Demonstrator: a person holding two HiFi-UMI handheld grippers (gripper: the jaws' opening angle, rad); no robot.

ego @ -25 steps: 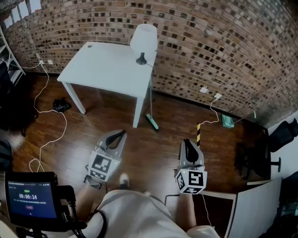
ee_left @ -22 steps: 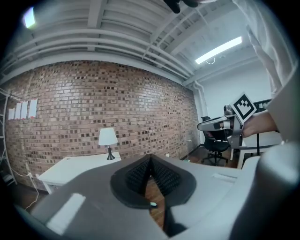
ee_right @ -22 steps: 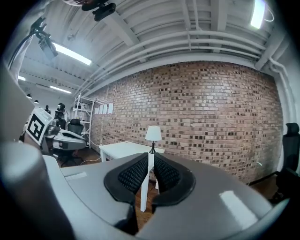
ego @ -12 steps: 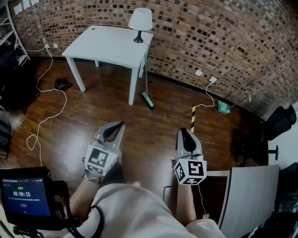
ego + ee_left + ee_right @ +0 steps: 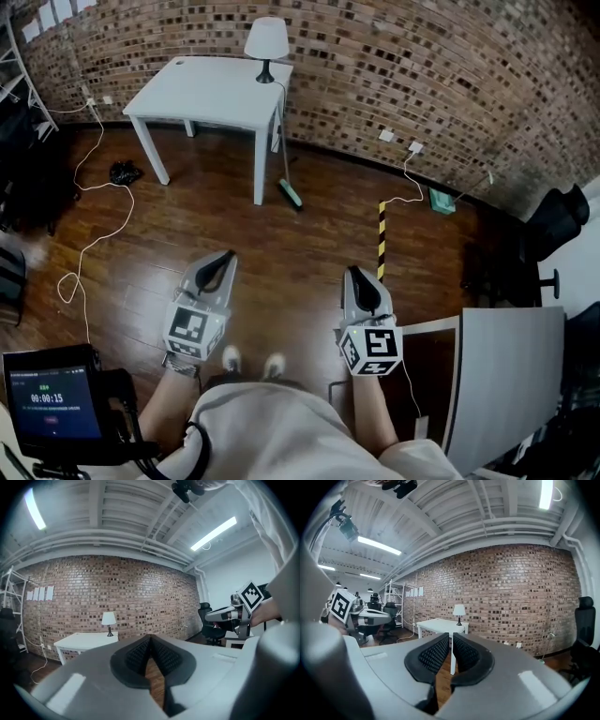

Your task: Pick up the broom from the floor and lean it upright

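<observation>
The broom (image 5: 284, 164) stands upright with its thin handle against the white table's (image 5: 202, 89) right edge and its green head (image 5: 291, 195) on the wood floor. Both grippers are far from it, held level over the floor near my body. My left gripper (image 5: 222, 265) is shut and empty; in the left gripper view its pads (image 5: 150, 639) meet at the tips. My right gripper (image 5: 359, 281) is closing, with a narrow slit still between its pads (image 5: 451, 637) and nothing in it.
A white lamp (image 5: 266, 39) stands on the table by the brick wall. White cables (image 5: 94, 234) trail over the floor at left. A yellow-black strip (image 5: 382, 239) lies ahead, a black chair (image 5: 553, 225) and a white panel (image 5: 506, 375) at right.
The table and broom have drawn farther away in the head view as I back off. Both grippers came back with me, empty. The broom stays leaning.
</observation>
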